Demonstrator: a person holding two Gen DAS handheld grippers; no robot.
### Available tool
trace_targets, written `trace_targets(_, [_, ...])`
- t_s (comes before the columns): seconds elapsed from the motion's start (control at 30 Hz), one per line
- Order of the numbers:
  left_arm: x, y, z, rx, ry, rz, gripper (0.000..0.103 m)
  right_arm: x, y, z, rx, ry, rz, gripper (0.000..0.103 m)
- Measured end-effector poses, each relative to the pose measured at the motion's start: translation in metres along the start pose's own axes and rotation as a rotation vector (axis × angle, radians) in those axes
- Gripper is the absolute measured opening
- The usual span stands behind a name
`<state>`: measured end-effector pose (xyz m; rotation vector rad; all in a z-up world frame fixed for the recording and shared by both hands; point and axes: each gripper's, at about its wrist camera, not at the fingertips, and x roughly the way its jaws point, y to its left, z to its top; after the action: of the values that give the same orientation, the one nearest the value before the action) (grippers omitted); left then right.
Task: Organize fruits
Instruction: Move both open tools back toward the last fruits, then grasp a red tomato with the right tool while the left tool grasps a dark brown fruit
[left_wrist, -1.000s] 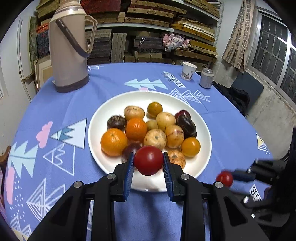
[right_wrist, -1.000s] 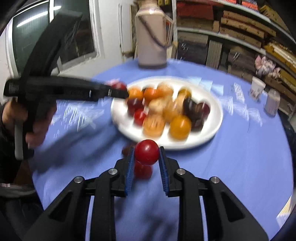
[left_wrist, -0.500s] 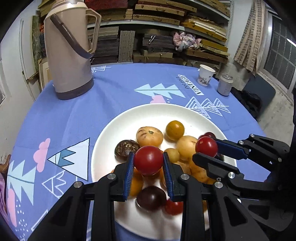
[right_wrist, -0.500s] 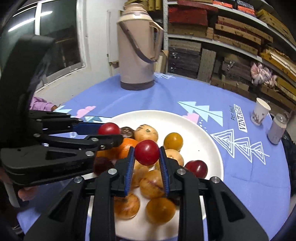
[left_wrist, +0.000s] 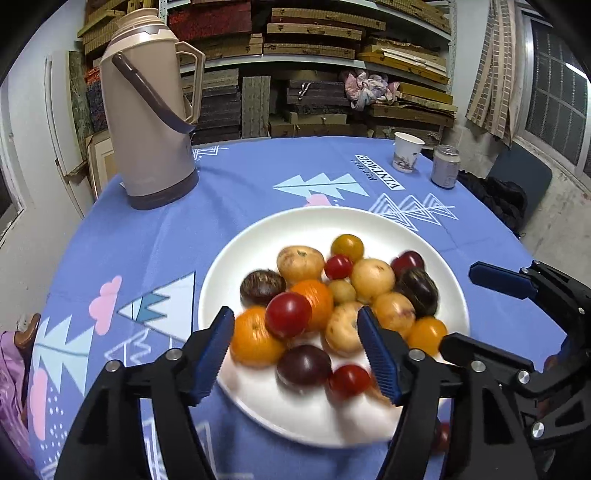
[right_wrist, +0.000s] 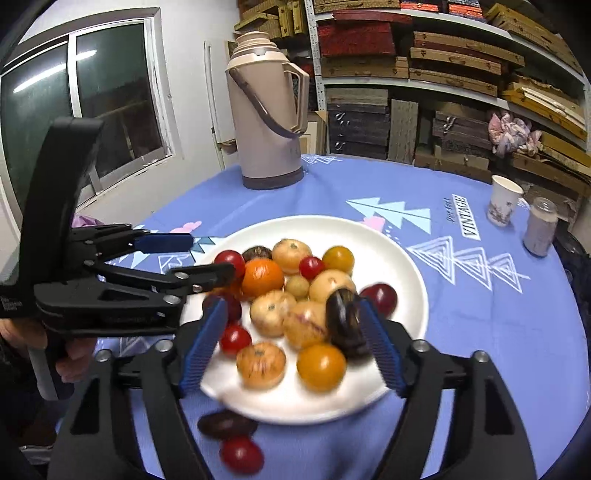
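step: dropping red tomatoes on round white plate (left_wrist: 236, 258) | both fingers (left_wrist: 214, 343) opening, nothing gripped | next: grab dark plum (right_wrist: 226, 424) and red tomato (right_wrist: 242, 453) left on the blue-clothed desk (right_wrist: 480, 314)

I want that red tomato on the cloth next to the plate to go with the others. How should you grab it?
Grip the red tomato across its round middle, coming from above: it lies loose on the cloth, the dark fruit crowding its far side.
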<state>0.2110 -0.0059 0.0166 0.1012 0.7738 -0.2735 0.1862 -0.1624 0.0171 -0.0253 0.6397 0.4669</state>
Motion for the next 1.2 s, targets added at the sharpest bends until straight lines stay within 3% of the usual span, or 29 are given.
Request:
trace_targets(0.07, [-0.008, -0.002, -0.009, -0.008, 0.007, -0.001, 0.081, -0.012, 0.0, -0.011, 0.013, -0.004, -0.002, 0.081])
trace_targets(0.2, [-0.019, -0.002, -0.032, -0.04, 0.024, -0.021, 0.085, -0.028, -0.001, -0.035, 0.048, 0.015, 0.005, 0.086])
trace_targets(0.53, [-0.02, 0.012, -0.095, -0.155, 0.147, -0.036, 0.085, -0.028, 0.023, -0.091, 0.013, 0.14, 0.035, 0.086])
trace_targets(0.63, [-0.02, 0.013, -0.104, -0.168, 0.169, -0.036, 0.085, -0.024, 0.033, -0.093, -0.012, 0.159, 0.048, 0.081])
trace_targets(0.7, [-0.02, 0.013, -0.108, -0.168, 0.176, -0.033, 0.085, -0.018, 0.037, -0.093, -0.026, 0.188, 0.038, 0.065])
trace_targets(0.83, [-0.023, 0.012, -0.109, -0.162, 0.178, -0.044, 0.085, -0.004, 0.044, -0.093, -0.044, 0.243, 0.036, 0.051])
trace_targets(1.03, [-0.026, 0.01, -0.108, -0.154, 0.172, -0.057, 0.085, 0.013, 0.042, -0.088, -0.011, 0.292, 0.041, 0.049])
trace_targets(1.07, [-0.027, 0.01, -0.109, -0.152, 0.171, -0.059, 0.085, 0.012, 0.043, -0.088, -0.014, 0.285, 0.044, 0.036])
trace_targets(1.1, [-0.027, 0.01, -0.108, -0.151, 0.172, -0.062, 0.085, 0.012, 0.043, -0.088, -0.015, 0.286, 0.041, 0.031])
trace_targets(1.2, [-0.028, 0.006, -0.108, -0.142, 0.175, -0.066, 0.085, 0.008, 0.04, -0.088, -0.005, 0.272, 0.055, 0.031])
